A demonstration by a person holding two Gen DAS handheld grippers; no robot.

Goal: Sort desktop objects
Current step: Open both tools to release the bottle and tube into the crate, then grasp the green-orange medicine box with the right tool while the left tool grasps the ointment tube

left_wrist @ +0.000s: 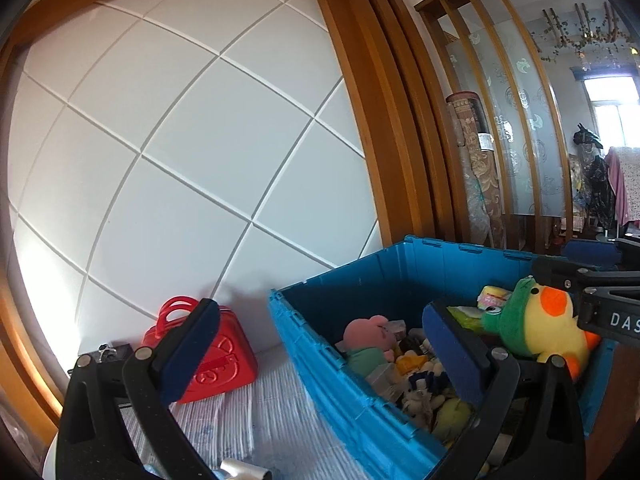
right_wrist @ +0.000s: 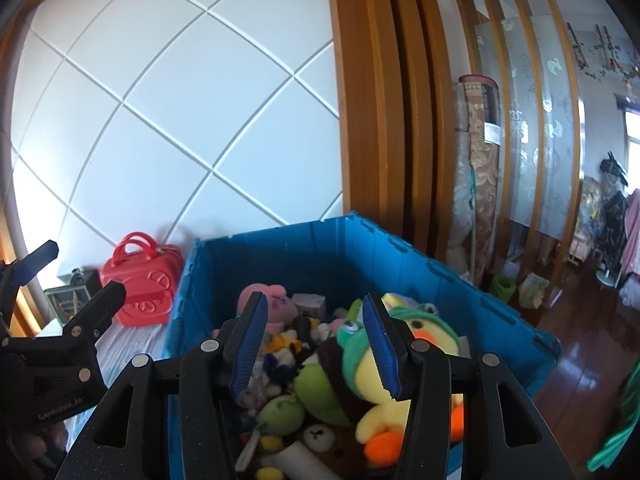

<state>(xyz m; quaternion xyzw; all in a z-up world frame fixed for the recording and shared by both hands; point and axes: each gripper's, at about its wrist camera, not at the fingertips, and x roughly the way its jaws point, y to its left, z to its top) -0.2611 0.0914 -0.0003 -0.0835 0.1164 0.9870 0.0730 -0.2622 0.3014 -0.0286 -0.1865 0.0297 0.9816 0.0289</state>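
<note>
Right gripper (right_wrist: 316, 344) hovers over the blue crate (right_wrist: 280, 248), fingers apart and empty, lined up near the yellow duck plush (right_wrist: 376, 376) lying atop the toy pile. Left gripper (left_wrist: 320, 344), fingers apart, holds nothing. Step looks like picking; next, descend and straddle the duck.

Setting: a home living area. Evidence: padded white wall panel (left_wrist: 180, 140) at frame left, wooden slat partition (right_wrist: 520, 120) at upper right, clothes rack (left_wrist: 624, 184) at far right.

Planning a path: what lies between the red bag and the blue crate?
Only bare striped cloth separates the red bag from the blue crate, seen in the left wrist view.
</note>
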